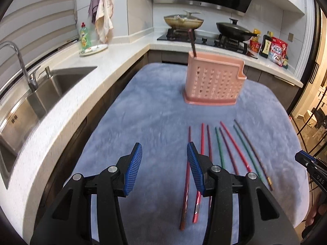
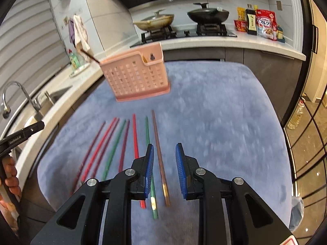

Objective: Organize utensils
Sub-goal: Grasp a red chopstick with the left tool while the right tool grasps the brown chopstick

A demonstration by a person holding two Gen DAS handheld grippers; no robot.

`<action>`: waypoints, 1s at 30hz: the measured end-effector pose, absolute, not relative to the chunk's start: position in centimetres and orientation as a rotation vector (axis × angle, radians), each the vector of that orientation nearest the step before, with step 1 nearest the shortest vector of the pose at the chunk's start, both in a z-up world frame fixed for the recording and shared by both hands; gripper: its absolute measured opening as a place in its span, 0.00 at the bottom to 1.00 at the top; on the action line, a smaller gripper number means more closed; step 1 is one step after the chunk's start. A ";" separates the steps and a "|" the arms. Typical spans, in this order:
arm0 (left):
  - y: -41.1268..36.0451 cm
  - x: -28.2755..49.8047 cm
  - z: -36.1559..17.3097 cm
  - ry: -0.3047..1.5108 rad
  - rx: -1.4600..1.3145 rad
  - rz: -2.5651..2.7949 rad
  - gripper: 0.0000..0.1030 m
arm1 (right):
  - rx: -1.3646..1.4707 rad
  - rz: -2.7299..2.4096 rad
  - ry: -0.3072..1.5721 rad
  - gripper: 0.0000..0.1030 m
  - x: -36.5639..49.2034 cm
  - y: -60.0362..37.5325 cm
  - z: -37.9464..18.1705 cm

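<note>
A pink perforated utensil holder [image 1: 214, 81] [image 2: 137, 79] stands on the blue cloth [image 1: 143, 112], with one dark chopstick [image 1: 192, 42] leaning out of its left end. Several red, green, purple and brown chopsticks [image 1: 219, 147] lie side by side on the cloth in front of it. My left gripper [image 1: 164, 149] hovers open just left of the row, and nothing is between its pads. My right gripper [image 2: 165, 149] is open over the row's right end. The brown chopstick [image 2: 158, 143] lies on the cloth below its gap, untouched.
A steel sink [image 1: 61, 81] with a faucet [image 1: 18, 61] sits in the white counter to the left. Two pans [image 1: 184, 20] stand on the stove behind the holder. A soap bottle [image 1: 84, 36] and food packets [image 1: 278, 51] stand on the counter. Glass doors are at the right.
</note>
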State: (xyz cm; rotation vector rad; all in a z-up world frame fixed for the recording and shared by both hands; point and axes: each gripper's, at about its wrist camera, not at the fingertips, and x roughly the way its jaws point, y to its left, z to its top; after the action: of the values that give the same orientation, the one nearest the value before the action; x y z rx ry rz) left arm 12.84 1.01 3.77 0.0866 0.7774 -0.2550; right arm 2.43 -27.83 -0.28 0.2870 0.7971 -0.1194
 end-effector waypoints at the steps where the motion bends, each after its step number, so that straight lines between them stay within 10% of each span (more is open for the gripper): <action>1: 1.2 12.5 3.1 0.791 0.086 -0.253 0.42 | 0.291 -0.118 0.806 0.22 2.2 -27.7 -0.8; 30: 1.3 9.3 -4.6 0.978 0.089 -0.287 0.42 | 0.261 -0.109 0.935 0.17 2.6 -25.6 -7.7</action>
State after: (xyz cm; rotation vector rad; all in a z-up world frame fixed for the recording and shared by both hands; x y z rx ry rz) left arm 9.27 1.31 -4.56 0.0888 0.9783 -0.2872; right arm 2.63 -25.63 -7.66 0.2615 0.9352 -0.1089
